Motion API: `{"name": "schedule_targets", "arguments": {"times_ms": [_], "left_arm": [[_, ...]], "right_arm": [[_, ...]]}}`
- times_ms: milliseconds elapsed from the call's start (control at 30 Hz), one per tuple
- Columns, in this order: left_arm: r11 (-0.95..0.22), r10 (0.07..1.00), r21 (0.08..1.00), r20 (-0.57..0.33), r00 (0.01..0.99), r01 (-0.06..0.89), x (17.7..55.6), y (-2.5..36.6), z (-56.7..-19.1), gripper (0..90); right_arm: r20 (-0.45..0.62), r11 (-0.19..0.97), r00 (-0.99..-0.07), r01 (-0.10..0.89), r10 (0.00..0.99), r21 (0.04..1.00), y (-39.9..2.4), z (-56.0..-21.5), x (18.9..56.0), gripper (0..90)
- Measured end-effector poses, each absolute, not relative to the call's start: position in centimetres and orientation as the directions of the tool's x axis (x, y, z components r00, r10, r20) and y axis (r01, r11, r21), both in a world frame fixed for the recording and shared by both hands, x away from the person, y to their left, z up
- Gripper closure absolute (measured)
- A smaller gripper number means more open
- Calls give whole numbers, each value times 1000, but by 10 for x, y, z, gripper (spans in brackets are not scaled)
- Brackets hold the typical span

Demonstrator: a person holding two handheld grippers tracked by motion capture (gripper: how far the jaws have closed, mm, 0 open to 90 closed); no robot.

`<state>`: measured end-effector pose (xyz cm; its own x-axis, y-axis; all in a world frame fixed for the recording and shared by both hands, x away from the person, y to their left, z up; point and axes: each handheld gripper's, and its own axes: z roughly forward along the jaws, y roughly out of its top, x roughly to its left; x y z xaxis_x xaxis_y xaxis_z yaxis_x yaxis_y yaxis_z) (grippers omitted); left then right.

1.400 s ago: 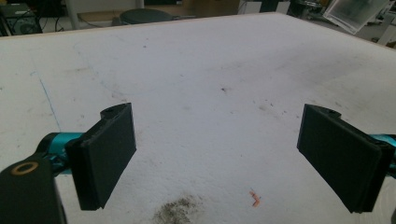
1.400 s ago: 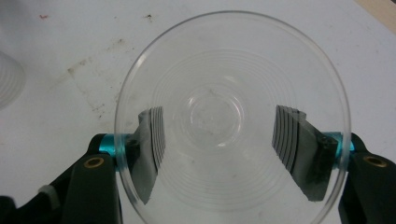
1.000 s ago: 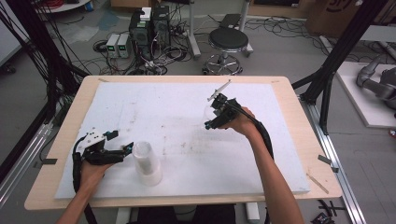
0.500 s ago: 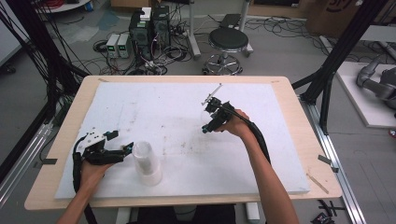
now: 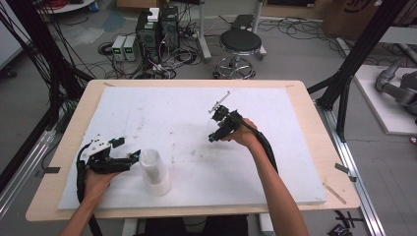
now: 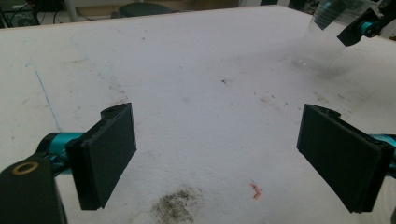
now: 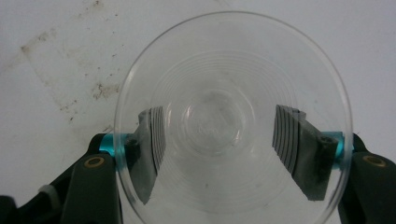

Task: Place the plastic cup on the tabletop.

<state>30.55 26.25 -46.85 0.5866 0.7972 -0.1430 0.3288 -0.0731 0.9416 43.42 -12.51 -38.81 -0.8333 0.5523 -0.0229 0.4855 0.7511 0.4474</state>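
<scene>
My right gripper is shut on a clear plastic cup, its pads pressing the cup's sides; the wide mouth faces the camera. In the high view the right gripper is right of the middle of the mat and points down to the left. From the left gripper view the same clear cup shows far off, just above the mat. My left gripper is open with nothing between its pads. In the high view the left gripper lies low beside a stack of cups, just left of it.
A white foam mat covers the wooden table. A dark smudge and a small orange scrap lie on the mat near my left gripper. A stool and computer boxes stand on the floor beyond the table.
My right hand has come down and a little to the left with the clear cup. The left hand and the cup stack have stayed put.
</scene>
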Motion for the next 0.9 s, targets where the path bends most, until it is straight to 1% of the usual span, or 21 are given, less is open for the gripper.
{"name": "schedule_targets", "arguments": {"times_ms": [633, 900], "left_arm": [[-75, 797, 942, -141, 587, 328, 306, 262, -469, 117], [-73, 797, 942, -143, 587, 328, 306, 263, -469, 117]], "right_arm": [[-46, 760, -842, 461, 538, 457, -119, -392, 437, 341], [-78, 777, -844, 447, 530, 444, -117, -395, 438, 281]]}}
